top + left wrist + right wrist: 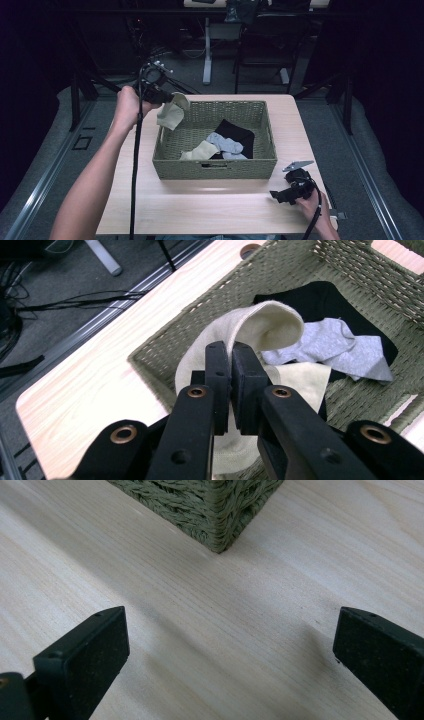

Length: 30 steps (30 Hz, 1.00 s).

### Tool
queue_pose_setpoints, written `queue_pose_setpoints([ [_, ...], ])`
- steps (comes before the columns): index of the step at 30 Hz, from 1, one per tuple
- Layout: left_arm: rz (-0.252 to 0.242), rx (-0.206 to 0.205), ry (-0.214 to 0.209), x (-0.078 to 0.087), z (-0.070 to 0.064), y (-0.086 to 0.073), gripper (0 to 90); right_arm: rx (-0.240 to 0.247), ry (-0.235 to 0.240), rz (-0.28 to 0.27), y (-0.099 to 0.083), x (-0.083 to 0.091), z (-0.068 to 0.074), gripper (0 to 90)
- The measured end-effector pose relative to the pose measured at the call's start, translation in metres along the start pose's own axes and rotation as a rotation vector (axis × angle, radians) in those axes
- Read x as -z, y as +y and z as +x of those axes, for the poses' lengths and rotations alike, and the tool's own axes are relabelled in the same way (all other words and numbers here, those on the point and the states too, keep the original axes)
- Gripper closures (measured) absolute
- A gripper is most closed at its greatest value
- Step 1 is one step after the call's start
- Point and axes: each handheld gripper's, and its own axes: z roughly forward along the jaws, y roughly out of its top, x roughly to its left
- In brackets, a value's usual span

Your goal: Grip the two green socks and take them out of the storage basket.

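Note:
A cream sock point(171, 114) point(250, 330) hangs over the far left corner of the green woven basket point(165, 169) point(165, 345), and my left gripper point(167, 97) point(231, 352) is shut on it. Inside the basket lie a black garment point(237, 132) point(320, 295), a grey sock point(225, 144) point(345, 347) and another cream sock point(201, 151) point(305, 380). My right gripper point(280, 194) point(227, 650) rests low over the table near the front right, jaws wide open with nothing between them. A corner of the basket point(210, 510) lies ahead of it.
The light wooden table point(200, 205) point(200, 620) has bare room in front of the basket and along its left side. Beyond the far edge stand dark chairs and desk legs point(207, 50) on a grey floor. Cables trail from both grippers.

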Motion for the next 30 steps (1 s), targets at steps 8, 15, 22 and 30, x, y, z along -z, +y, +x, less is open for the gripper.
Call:
queue_pose_setpoints([
  [8, -0.008, 0.054, 0.040, 0.021, 0.025, -0.022, 87.2, -0.006, 0.006, -0.004, 0.000, -0.001, 0.000, 0.8],
  [15, -0.005, 0.118, 0.076, 0.032, 0.048, -0.050, 87.2, -0.007, 0.006, -0.003, 0.000, -0.001, 0.000, 0.8],
  [22, 0.010, 0.185, 0.124, 0.033, 0.068, -0.078, 87.2, -0.009, -0.001, -0.002, 0.000, -0.001, 0.000, 0.8],
  [30, 0.052, 0.263, 0.138, 0.018, 0.087, -0.111, 87.2, -0.008, 0.000, 0.001, 0.000, -0.001, 0.000, 0.8],
])
